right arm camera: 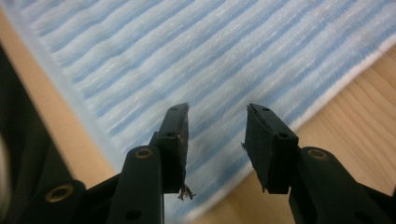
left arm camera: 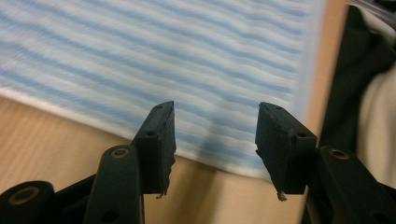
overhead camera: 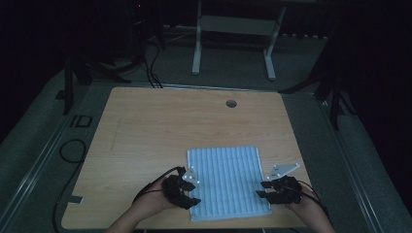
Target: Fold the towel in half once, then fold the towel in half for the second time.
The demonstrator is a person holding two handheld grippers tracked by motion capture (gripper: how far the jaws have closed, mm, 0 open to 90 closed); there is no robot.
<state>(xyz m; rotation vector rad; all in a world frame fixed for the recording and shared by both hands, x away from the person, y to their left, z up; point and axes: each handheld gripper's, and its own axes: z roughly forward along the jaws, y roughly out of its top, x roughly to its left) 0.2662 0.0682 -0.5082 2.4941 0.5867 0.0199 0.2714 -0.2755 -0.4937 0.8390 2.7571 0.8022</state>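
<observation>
While both grippers [overhead camera: 192, 193] [overhead camera: 265, 190] hover spread at the striped cloth's [overhead camera: 226, 180] near corners — pinch each edge squarely, evenly

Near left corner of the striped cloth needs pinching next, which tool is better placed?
Left. The left tool sits open at the cloth's near left edge, jaws straddling its hem. The right tool, also open, is at the opposite edge.

Left gripper [overhead camera: 190, 189]: held low in the person's left hand [overhead camera: 150, 201], jaws parted. Right gripper [overhead camera: 263, 189]: right hand [overhead camera: 306, 204], jaws parted.
</observation>
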